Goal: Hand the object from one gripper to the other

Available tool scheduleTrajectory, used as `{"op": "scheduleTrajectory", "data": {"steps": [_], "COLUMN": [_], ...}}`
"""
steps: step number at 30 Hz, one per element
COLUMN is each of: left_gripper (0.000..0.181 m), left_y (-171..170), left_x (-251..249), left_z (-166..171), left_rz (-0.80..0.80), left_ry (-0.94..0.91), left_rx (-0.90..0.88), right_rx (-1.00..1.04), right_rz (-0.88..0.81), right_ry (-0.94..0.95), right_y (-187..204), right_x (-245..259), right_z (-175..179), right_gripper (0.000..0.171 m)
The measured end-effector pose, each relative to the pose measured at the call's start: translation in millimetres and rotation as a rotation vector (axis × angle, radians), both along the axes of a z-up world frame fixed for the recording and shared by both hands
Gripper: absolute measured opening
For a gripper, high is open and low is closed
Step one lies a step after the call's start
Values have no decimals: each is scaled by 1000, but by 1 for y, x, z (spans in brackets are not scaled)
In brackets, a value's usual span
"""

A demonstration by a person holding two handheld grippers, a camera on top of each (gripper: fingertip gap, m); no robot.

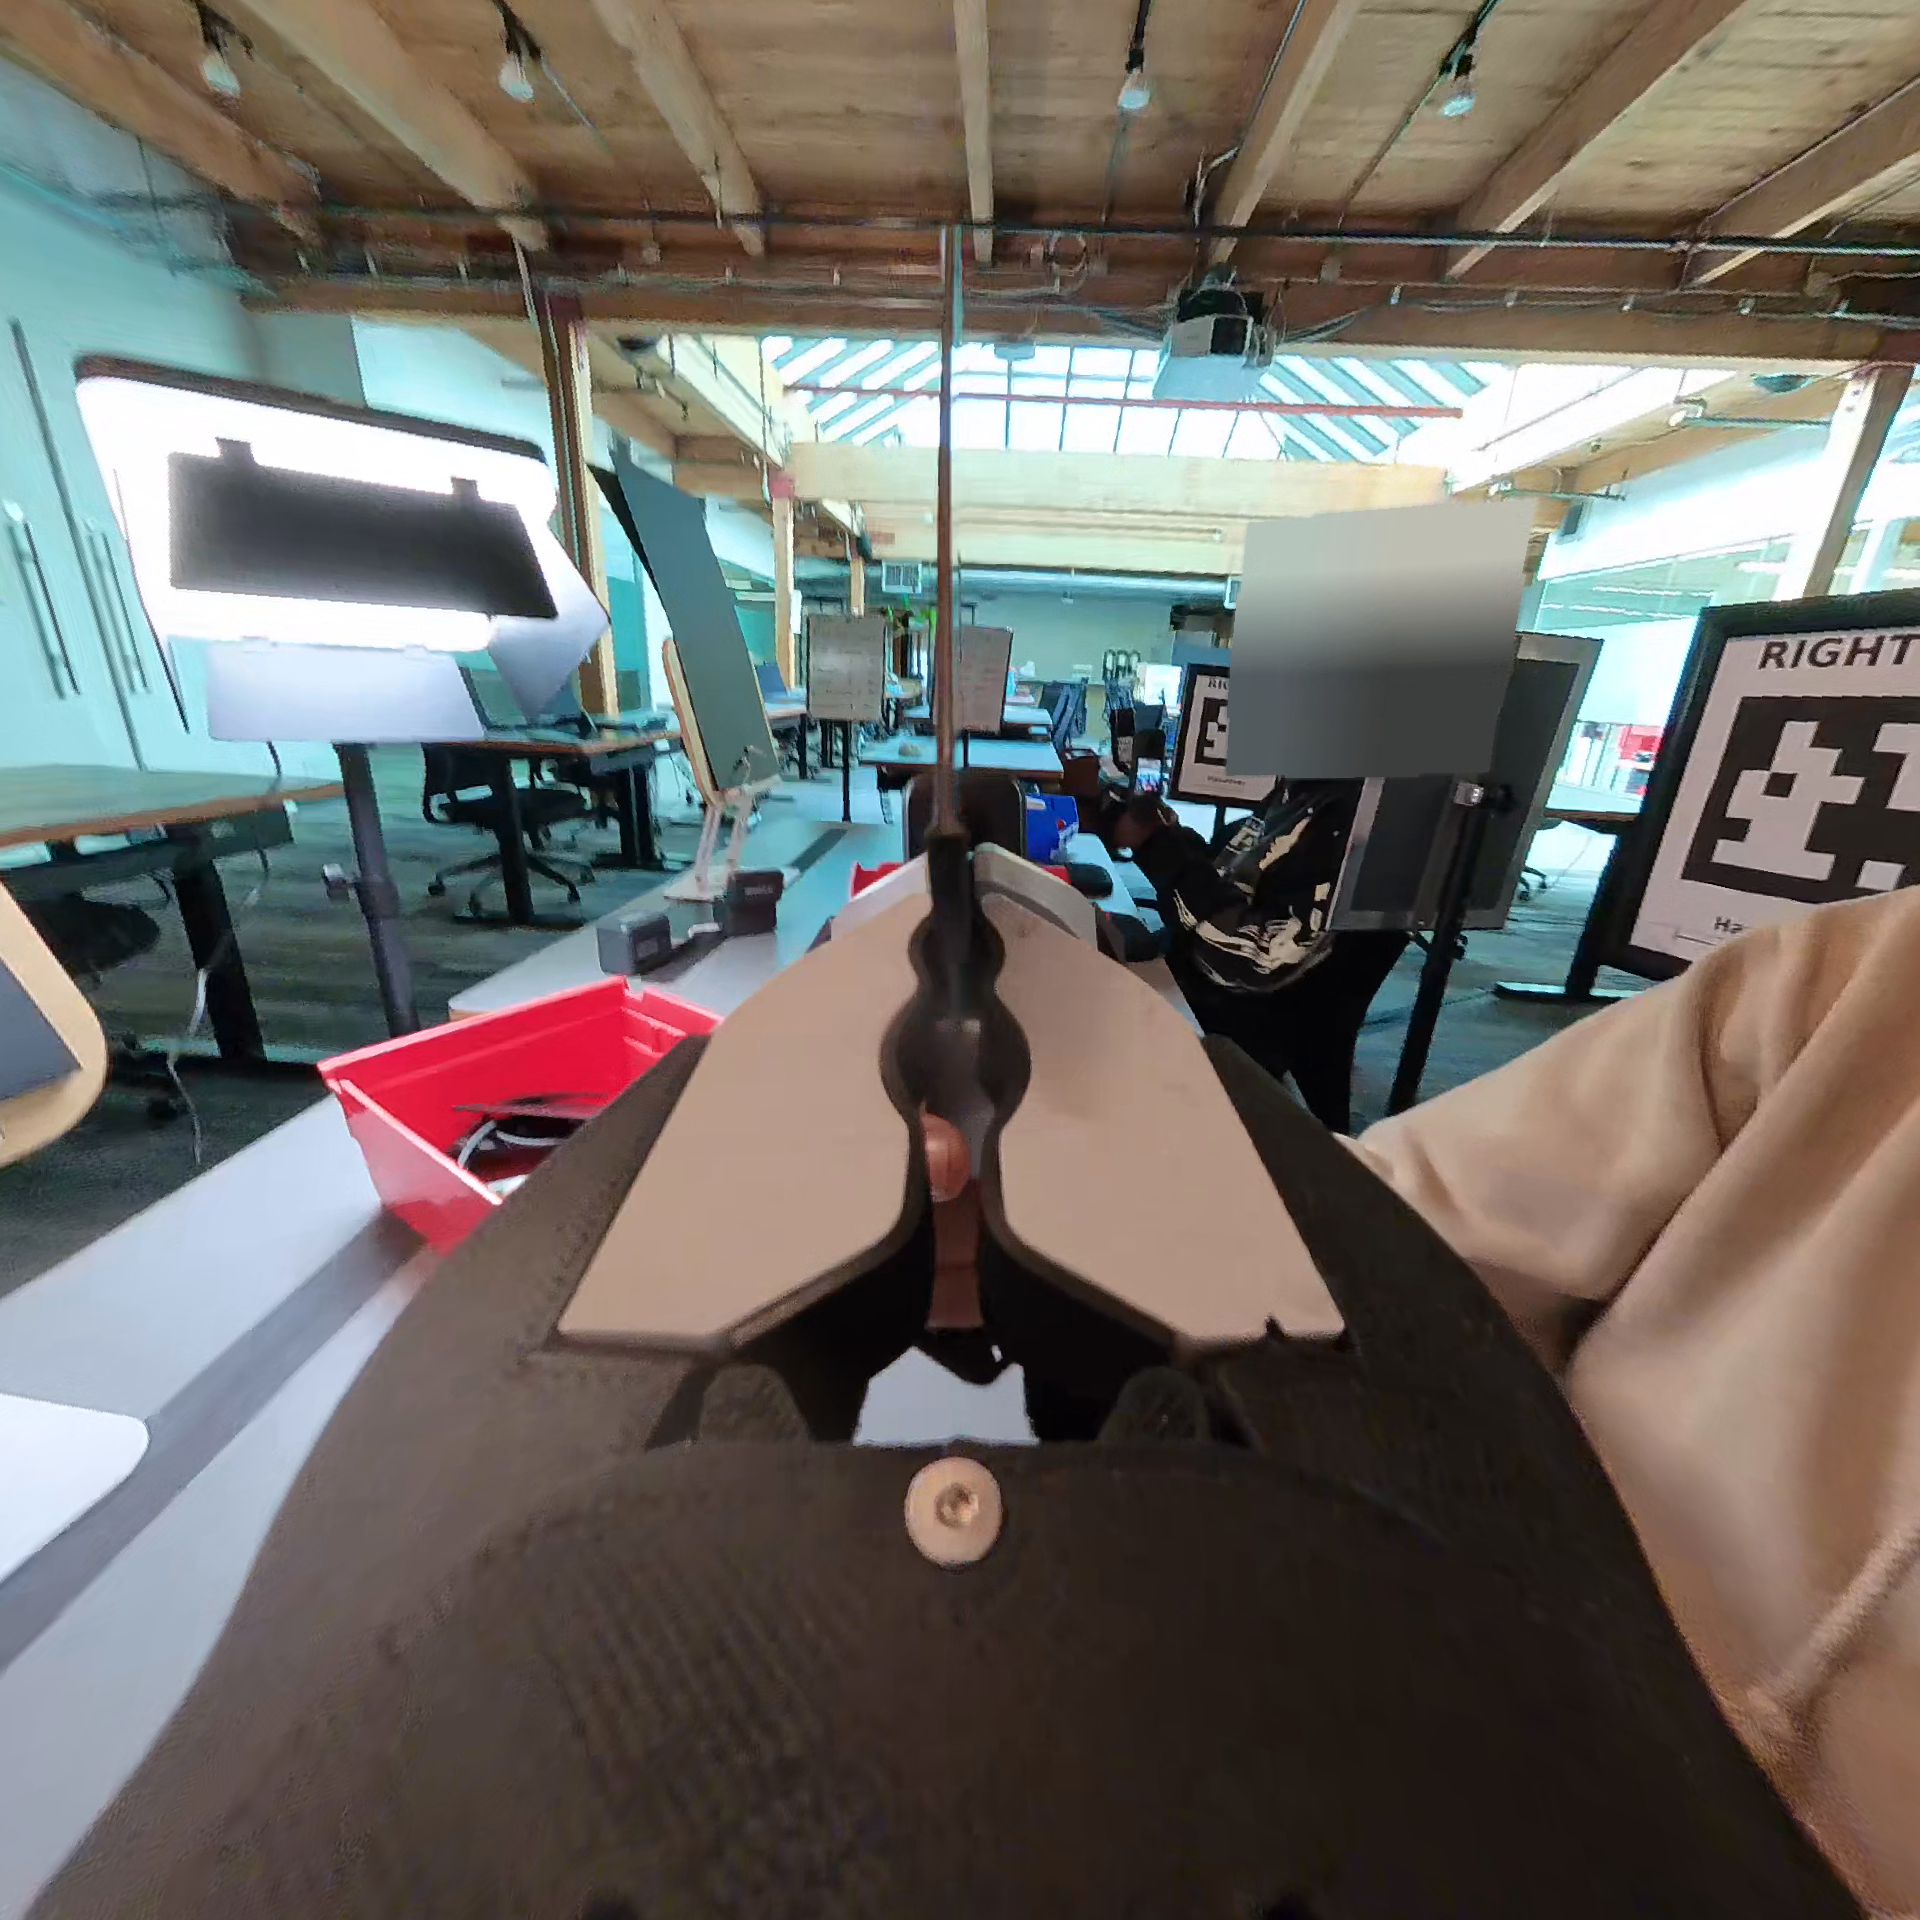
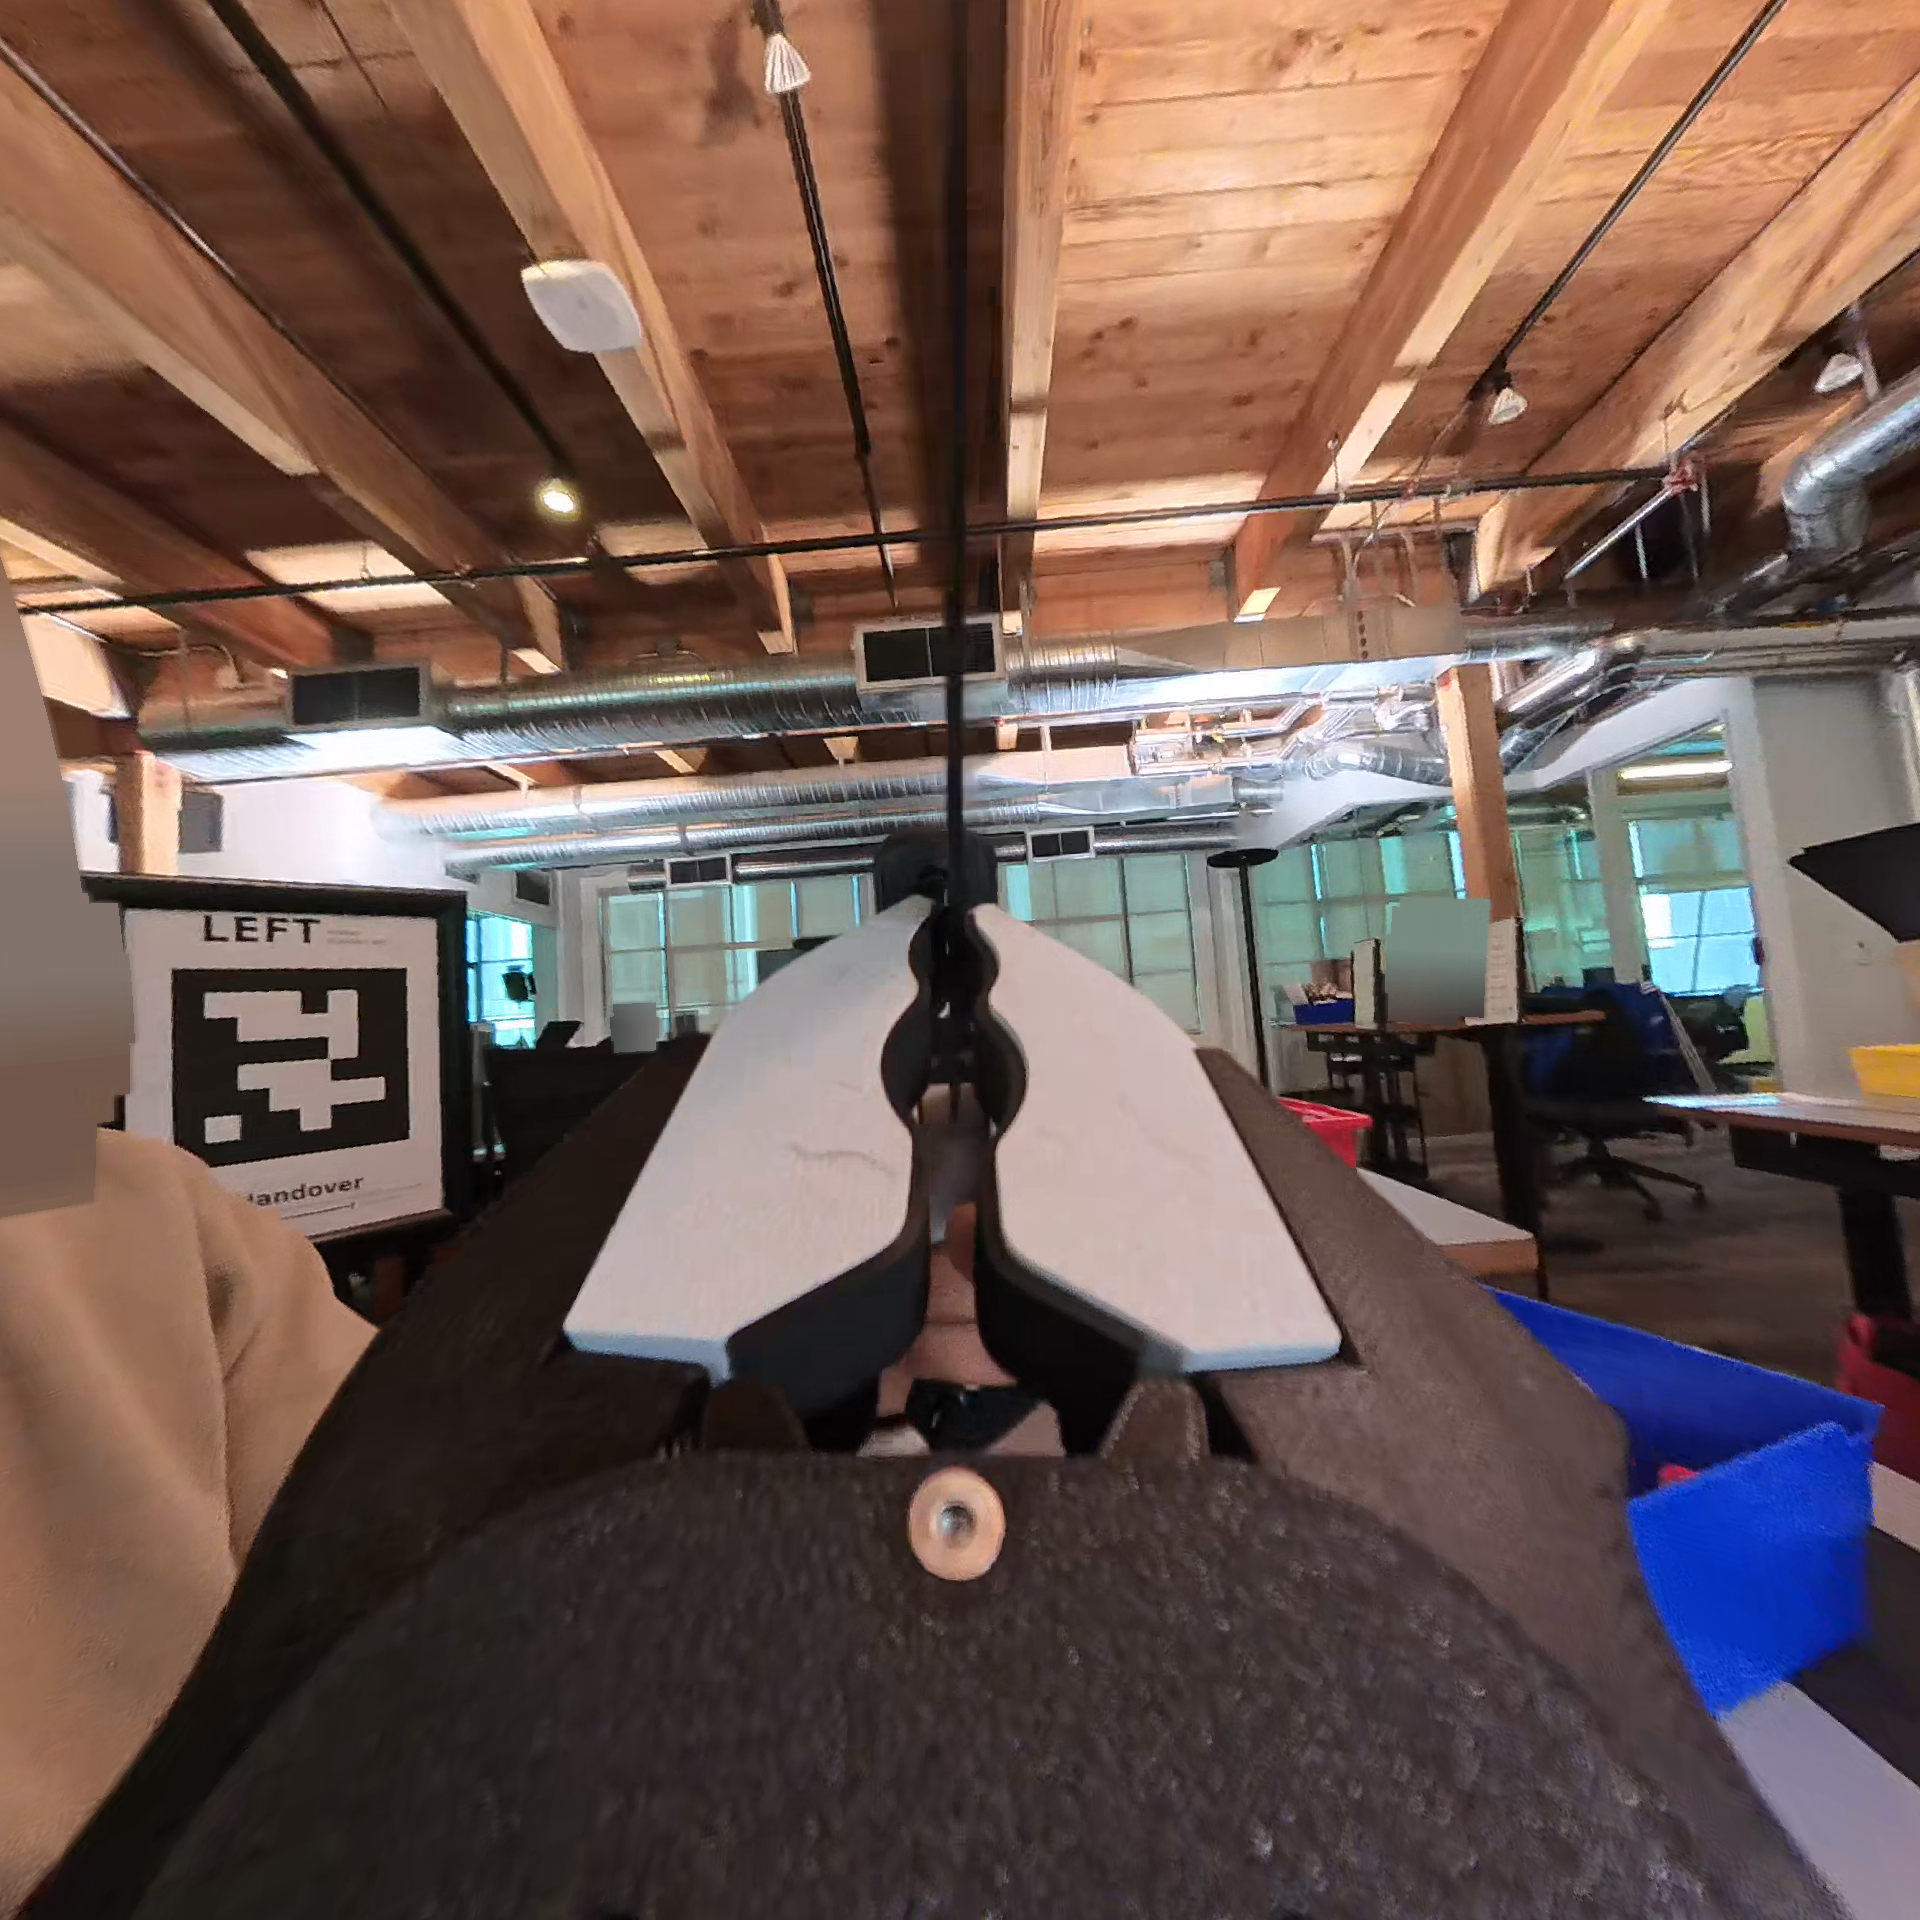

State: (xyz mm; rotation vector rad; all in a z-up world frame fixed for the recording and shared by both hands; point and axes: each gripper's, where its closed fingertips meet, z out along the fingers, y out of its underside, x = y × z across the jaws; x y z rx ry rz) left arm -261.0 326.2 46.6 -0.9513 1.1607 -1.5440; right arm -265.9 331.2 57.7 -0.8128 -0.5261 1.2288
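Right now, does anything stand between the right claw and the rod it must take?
Nothing visible does. The rod already runs up between the closed fingers of the right claw, and the left claw is shut on it too.

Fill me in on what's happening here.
A person in a beige sleeve holds a gripper in each hand, apparently mid-handover. The left gripper has its jaws shut on a thin dark rod that points up toward the ceiling. The right gripper also looks shut on the rod. Neither has visibly let go yet.
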Motion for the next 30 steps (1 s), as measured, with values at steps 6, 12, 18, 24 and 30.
{"op": "scheduleTrajectory", "data": {"steps": [6, 12, 18, 24, 30], "left_gripper": [2, 18, 3, 2, 17], "left_y": [5, 9, 8, 22, 18], "left_x": [-19, -14, -5, -22, -13], "left_z": [10, 21, 17, 27, 24], "left_rz": [-30, -27, -2, 20, 23], "left_ry": [17, -245, -253, -365, -392], "left_rx": [-42, -142, -165, -237, -260], "right_rx": [6, 15, -52, -65, -77], "right_rz": [-18, -69, -53, -89, -80], "right_ry": [-80, 4, -28, 72, 60], "right_y": [-3, -2, 5, 7, 8], "right_x": [9, 10, -1, 20, 18], "right_z": [7, 11, 2, 14, 11], "right_gripper": [4, 1, 3, 4, 2]}}
